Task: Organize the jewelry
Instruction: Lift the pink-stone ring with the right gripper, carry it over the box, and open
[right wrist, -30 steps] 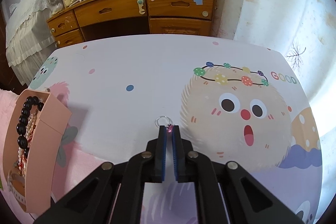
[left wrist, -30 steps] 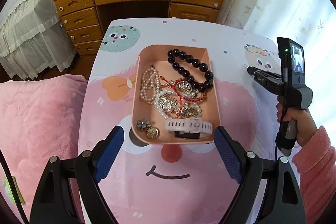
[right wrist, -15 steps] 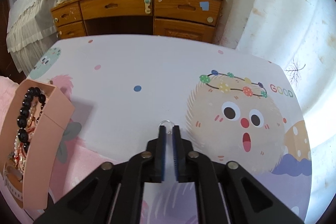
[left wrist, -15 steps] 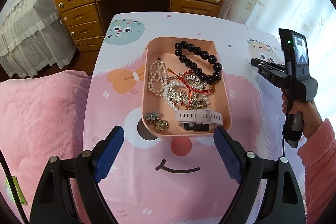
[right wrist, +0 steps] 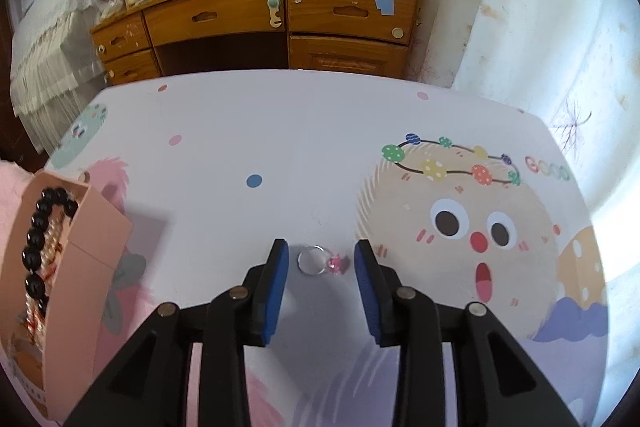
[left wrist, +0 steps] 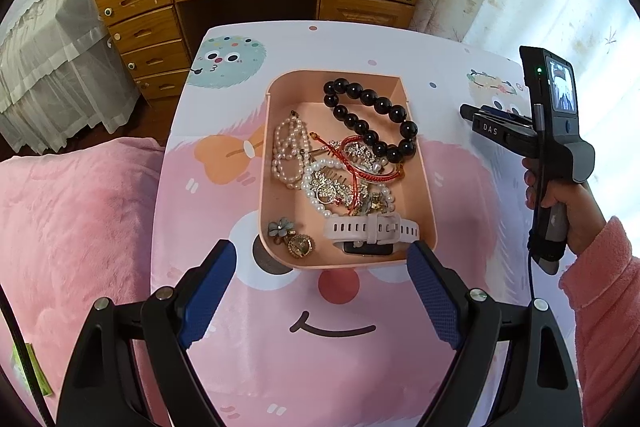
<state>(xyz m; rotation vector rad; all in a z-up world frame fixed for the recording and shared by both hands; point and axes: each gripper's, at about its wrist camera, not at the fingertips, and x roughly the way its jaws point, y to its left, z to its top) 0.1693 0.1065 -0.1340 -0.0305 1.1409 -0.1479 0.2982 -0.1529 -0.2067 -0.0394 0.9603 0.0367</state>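
Black left gripper [left wrist: 320, 267] with blue-padded jaws, silver screws; fuzzy pink sleeve [left wrist: 604, 291].

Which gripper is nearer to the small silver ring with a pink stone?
Right. The right gripper is open around the ring on the table; the left gripper hovers near the pink tray.

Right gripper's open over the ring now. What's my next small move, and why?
Probably back the right gripper straight off. Its fingers stand apart, and the ring lies flat on the table between them, not gripped. Then go to the tray.
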